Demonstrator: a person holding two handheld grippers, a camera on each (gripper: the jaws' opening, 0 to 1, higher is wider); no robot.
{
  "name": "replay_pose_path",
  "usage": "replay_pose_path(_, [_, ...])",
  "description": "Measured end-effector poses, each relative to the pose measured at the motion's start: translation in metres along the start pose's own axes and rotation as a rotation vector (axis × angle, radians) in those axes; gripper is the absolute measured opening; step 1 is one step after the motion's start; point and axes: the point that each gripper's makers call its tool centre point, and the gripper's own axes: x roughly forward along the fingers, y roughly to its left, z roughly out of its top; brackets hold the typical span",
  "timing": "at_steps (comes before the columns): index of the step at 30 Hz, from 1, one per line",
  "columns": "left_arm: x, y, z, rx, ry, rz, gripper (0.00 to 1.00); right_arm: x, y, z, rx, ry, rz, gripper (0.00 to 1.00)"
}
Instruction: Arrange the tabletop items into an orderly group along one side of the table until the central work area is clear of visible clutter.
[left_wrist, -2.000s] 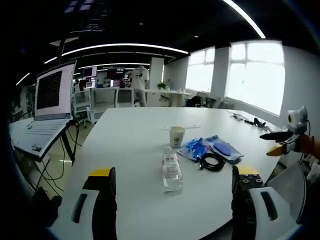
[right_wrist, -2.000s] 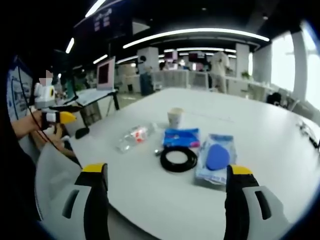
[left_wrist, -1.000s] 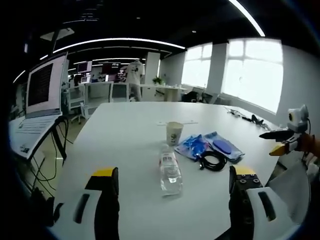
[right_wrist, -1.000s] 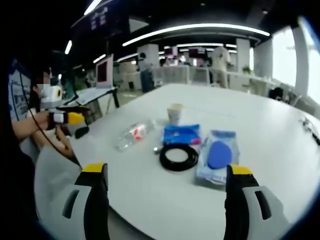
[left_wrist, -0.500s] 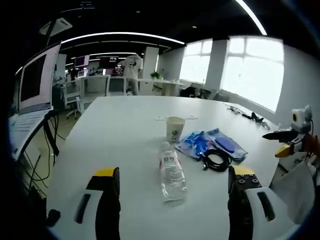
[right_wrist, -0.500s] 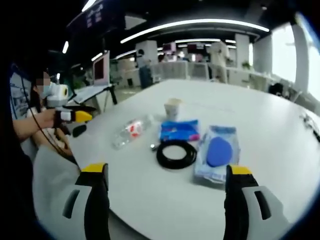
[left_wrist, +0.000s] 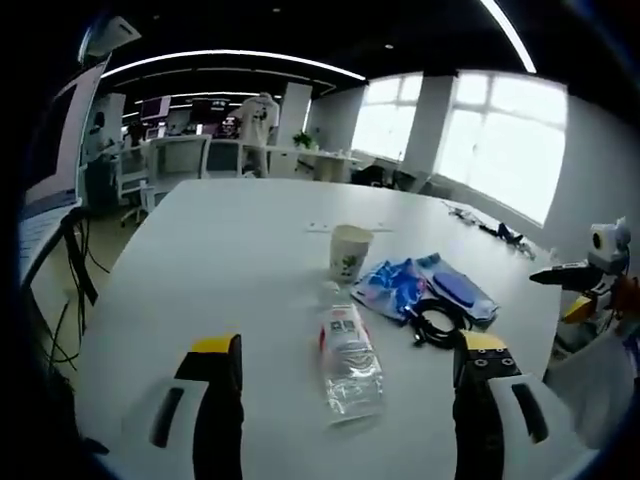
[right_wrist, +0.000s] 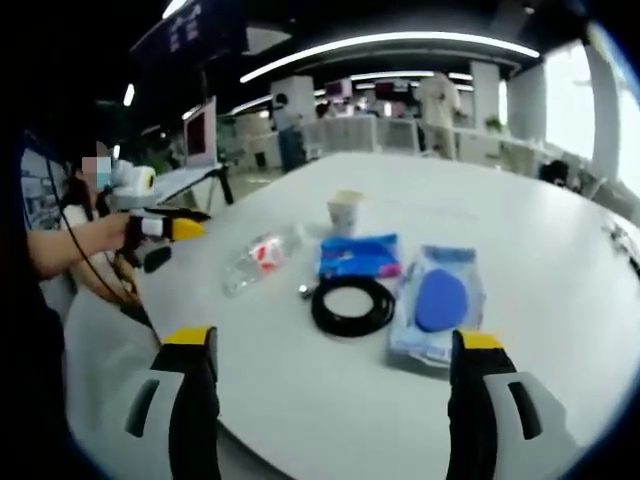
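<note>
While I hold both tongs above the near edge, this is how things lie:
Table (left_wrist: 220, 250): big white top; the items cluster near its middle, the rest of it bare.
Clear pouch (right_wrist: 437, 310): flat, with a blue oval pad inside, at the right end of the cluster in the right gripper view, just beside the cable.
Blue packet (right_wrist: 360, 256): flat, on the far side of the cable and touching or nearly touching it; I cannot tell which.
Water bottle (left_wrist: 349, 355): clear with a red and white label, lying on its side, nearest my left tongs, its cap end towards the cup.
Black cable (right_wrist: 351, 304): coiled in a ring, between the bottle and the pouch.
Paper cup (left_wrist: 349, 254): upright, just beyond the bottle, farthest of the group.
Left tongs (left_wrist: 340, 405): jaws spread wide, gripping nothing, the bottle lying ahead between them but well clear.
Right tongs (right_wrist: 325, 395): jaws spread wide too, nothing in them, hovering short of the cable and pouch.
</note>
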Motion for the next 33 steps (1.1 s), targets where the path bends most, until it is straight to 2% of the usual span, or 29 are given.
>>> replay_pose_path(10, [0.019,0.007,-0.012,0.006,0.045,-0.004,0.84,0.004,-0.005,-0.002,0.01,0.007,-0.002,0.95])
replay_pose_path(16, [0.032,0.005,-0.013,-0.014,0.066,-0.011,0.82,0.007,-0.007,-0.004,0.015,0.013,-0.001,0.94])
replay_pose_path(21, [0.043,0.001,-0.009,-0.049,0.06,-0.043,0.8,0.013,-0.007,-0.007,0.007,0.025,0.004,0.94])
replay_pose_path(26, [0.054,-0.004,-0.014,-0.068,0.095,-0.071,0.78,0.017,-0.01,-0.012,-0.026,0.042,-0.009,0.93])
replay_pose_path(29, [0.059,-0.004,-0.017,-0.06,0.11,-0.057,0.77,0.02,-0.01,-0.014,-0.028,0.049,-0.004,0.93])
replay_pose_path(33, [0.067,-0.001,-0.021,-0.087,0.13,-0.048,0.72,0.022,-0.01,-0.013,-0.02,0.038,-0.004,0.94])
